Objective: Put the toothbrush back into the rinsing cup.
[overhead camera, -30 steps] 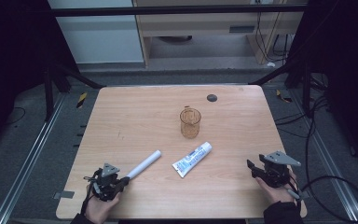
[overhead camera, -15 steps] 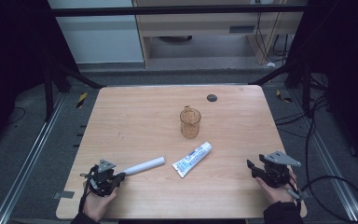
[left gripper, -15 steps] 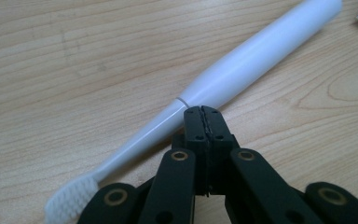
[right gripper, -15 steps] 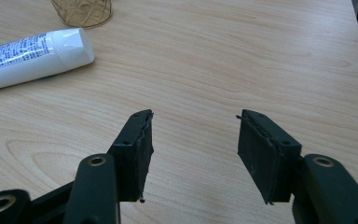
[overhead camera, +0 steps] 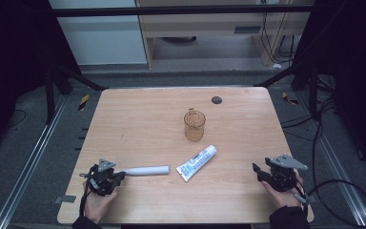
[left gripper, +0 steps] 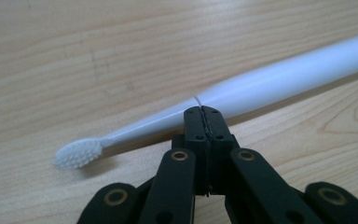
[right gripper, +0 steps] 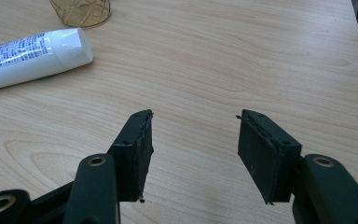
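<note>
Left gripper view: the toothbrush (left gripper: 261, 79) handle runs off the right edge, and the closed jaws cover part of its neck. Right gripper view: the toothpaste tube (right gripper: 28, 56) is cut at the left edge, the amber cup (right gripper: 80, 11) at the top.

In the high view, the left gripper (overhead camera: 116, 175) sits in the lower left of the frame, held low by the left hand (overhead camera: 97, 202), whose forearm comes up from the bottom edge. In the left gripper view its two black jaws are pressed flat together, pad against pad, with nothing between them. The right gripper (overhead camera: 256, 171) lies in the lower right of the high view, its grey plate on top, gripped by the right hand (overhead camera: 281, 194) with a dark sleeve below. In the right gripper view its jaws stand wide apart, with nothing between them.
</note>
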Demonstrator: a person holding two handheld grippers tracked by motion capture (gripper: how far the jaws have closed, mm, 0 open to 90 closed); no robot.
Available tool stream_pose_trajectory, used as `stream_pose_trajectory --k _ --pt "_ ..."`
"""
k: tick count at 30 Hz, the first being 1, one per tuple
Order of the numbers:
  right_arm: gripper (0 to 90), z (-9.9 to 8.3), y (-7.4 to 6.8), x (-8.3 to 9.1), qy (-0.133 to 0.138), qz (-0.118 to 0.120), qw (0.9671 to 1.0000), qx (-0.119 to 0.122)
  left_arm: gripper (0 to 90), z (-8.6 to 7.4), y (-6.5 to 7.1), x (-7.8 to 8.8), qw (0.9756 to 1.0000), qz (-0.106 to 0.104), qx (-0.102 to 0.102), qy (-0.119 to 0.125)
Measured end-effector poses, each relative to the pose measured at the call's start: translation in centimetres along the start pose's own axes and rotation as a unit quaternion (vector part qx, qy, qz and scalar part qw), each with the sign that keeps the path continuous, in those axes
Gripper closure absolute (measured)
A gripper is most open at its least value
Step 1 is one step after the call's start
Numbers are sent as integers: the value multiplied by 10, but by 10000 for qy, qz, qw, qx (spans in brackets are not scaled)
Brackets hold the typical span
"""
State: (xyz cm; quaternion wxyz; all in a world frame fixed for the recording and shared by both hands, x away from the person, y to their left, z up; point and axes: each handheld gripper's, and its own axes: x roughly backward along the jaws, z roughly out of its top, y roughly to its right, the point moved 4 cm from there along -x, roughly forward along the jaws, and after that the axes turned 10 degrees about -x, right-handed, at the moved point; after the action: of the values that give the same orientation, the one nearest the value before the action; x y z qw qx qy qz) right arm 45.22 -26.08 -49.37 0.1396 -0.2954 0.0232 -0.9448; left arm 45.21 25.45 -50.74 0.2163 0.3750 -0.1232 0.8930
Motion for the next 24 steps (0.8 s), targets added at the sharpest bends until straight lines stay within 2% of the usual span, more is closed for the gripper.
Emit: stream_pose_trajectory --k 6,12,18,24 --pt "449 0 1 0 14 -9 10000 -34 897 22 4 9 9993 18 -111 349" --pt "447 -1 3 1 23 -32 10000 -86 897 49 17 5 9980 -46 -285 557" --pt "440 -1 2 1 4 -24 9999 -107 897 76 43 -15 9965 -237 -519 604" --pt "428 -2 4 -1 18 -39 10000 -64 897 90 68 -42 9957 -445 -629 514"
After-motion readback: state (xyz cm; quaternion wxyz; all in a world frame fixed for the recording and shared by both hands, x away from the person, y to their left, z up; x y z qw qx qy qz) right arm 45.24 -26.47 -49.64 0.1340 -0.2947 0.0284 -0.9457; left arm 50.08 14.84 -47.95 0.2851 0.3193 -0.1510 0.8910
